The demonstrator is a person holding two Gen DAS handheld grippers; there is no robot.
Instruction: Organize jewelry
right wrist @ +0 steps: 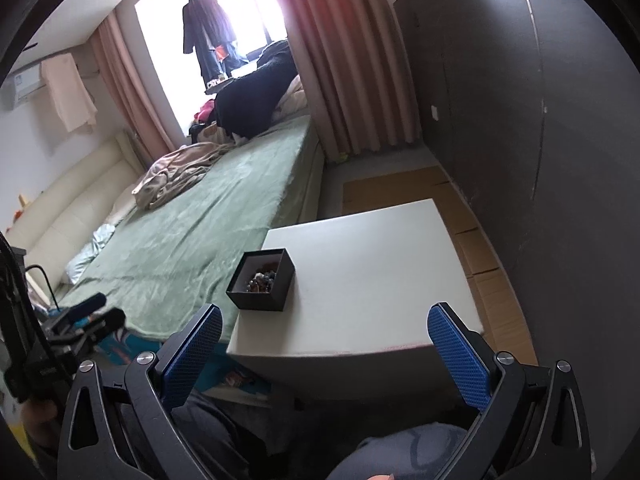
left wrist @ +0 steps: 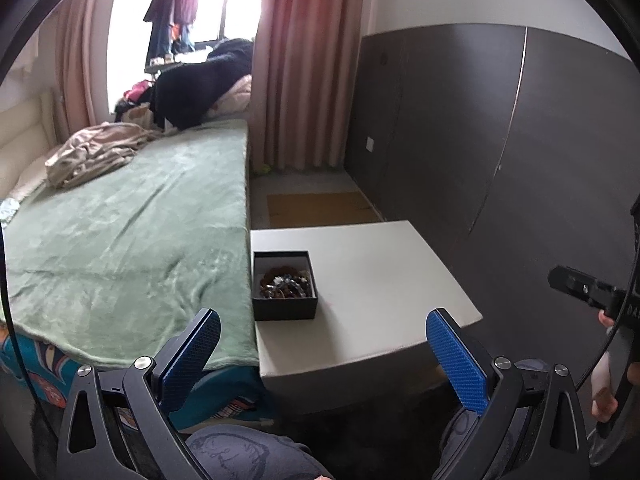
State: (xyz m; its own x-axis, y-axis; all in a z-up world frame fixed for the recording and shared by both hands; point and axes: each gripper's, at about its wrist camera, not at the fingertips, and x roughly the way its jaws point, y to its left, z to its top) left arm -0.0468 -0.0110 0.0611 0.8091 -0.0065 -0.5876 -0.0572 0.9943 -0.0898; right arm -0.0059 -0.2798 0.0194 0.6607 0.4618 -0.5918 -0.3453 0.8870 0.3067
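Observation:
A small open black box [left wrist: 285,308] holds a heap of beaded jewelry [left wrist: 285,282]. It sits at the left edge of a white table [left wrist: 372,280], against the bed. In the right wrist view the box [right wrist: 262,298] and its beads [right wrist: 263,278] sit at the table's [right wrist: 368,280] near-left corner. My left gripper [left wrist: 322,322] is open and empty, held back from the table's front edge, box just beyond its left finger. My right gripper [right wrist: 326,320] is open and empty, also short of the table. Each gripper shows in the other's view, the right [left wrist: 580,290] and the left [right wrist: 86,314].
A bed with a green blanket [left wrist: 128,232] runs along the table's left side, with clothes piled at its far end [left wrist: 200,88]. A dark panelled wall [left wrist: 500,140] stands to the right. Flat cardboard [left wrist: 320,208] lies on the floor behind the table. My knees are below the grippers.

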